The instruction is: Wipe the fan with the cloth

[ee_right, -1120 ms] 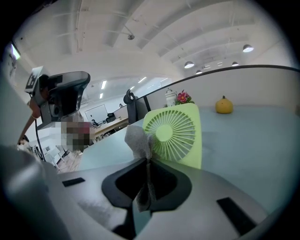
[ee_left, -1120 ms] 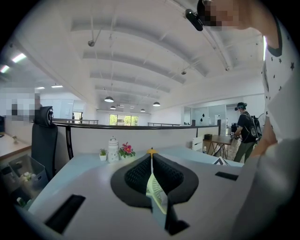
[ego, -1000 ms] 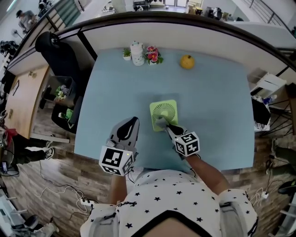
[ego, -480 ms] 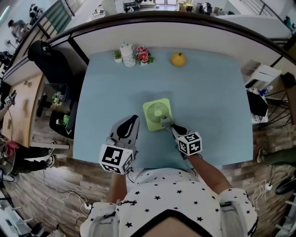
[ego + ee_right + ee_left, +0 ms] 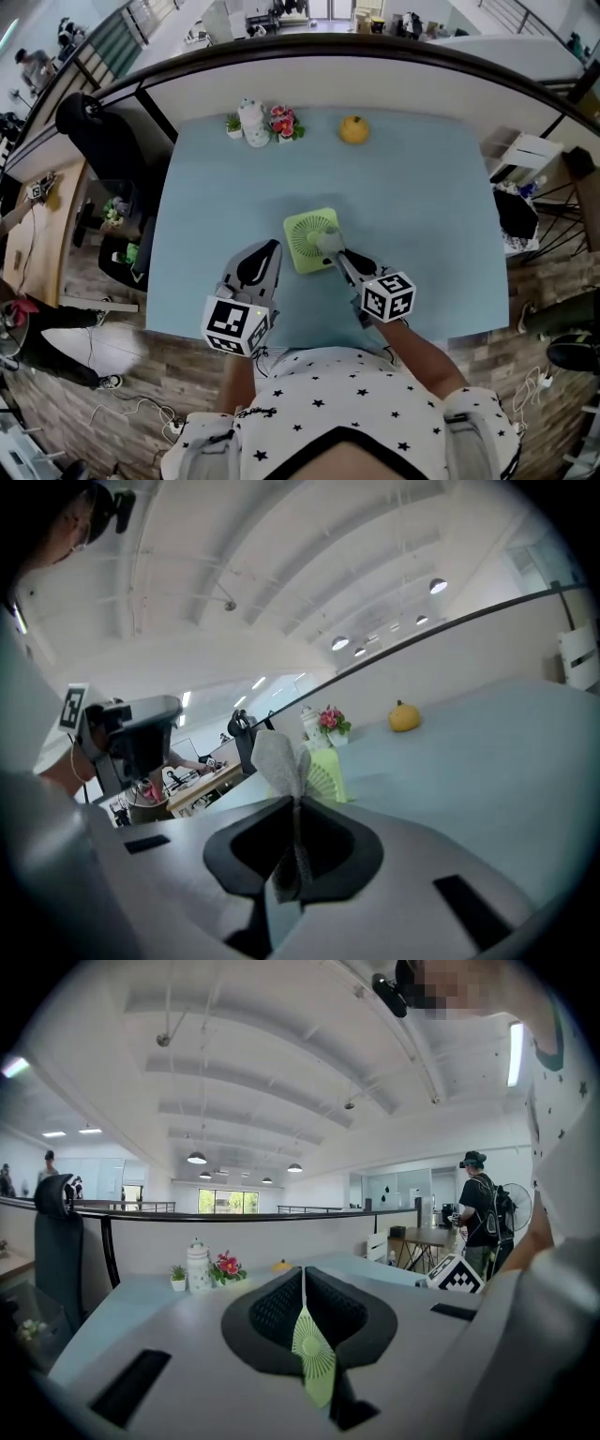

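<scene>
Fan (image 5: 305, 242) sitting near middle of table (image 5: 422, 187); light green, square, round grille showing. Left hand-held gripper (image 5: 270, 246) hovering just beside fan's near-left corner, jaws pressing together, gripping nothing. Right hand-held gripper (image 5: 336, 253) clamping grey cloth (image 5: 329, 241), cloth touching fan's right side. Lining table's far edge, well apart from fan: white jar (image 5: 251, 123), pink flowers (image 5: 281, 122), small yellow-orange fruit (image 5: 353, 129).

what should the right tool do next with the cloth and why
Probably sweep the cloth left across the fan. The right tool is shut on it at the grille's right side, so most of the green face lies to its left.
</scene>
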### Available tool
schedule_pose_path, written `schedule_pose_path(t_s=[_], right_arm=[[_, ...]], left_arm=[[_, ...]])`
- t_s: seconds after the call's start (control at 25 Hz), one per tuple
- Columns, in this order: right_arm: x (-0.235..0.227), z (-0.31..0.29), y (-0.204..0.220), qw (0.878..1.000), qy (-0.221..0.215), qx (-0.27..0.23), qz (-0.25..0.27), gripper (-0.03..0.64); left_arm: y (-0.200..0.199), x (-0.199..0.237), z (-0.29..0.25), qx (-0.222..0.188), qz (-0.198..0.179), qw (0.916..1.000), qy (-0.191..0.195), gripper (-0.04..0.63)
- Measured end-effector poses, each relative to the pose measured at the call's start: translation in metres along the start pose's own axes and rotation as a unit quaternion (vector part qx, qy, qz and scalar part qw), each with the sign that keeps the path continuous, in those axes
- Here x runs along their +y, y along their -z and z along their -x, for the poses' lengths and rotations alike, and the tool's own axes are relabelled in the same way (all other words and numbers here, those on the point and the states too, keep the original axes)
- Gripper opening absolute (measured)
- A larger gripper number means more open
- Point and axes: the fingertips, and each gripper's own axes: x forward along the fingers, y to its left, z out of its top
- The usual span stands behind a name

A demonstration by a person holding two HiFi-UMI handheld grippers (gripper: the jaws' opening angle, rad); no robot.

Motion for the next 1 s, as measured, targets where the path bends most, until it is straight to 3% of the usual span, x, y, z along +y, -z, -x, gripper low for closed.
schedule_pose_path(t_s=[0.52, 1.0], right_arm=[[0.018, 0.043, -0.119, 0.987, -0.011, -0.160, 0.019, 0.026], [0.011, 0.048, -0.125, 0.987, 0.006, -0.159, 0.033, 0.023]], left_arm=[[-0.007, -0.009, -0.006, -0.006, -0.007, 0.9999, 0.013, 0.034], [-0.009, -0.006, -0.013, -0.007, -0.009, 0.9998, 0.018, 0.034]])
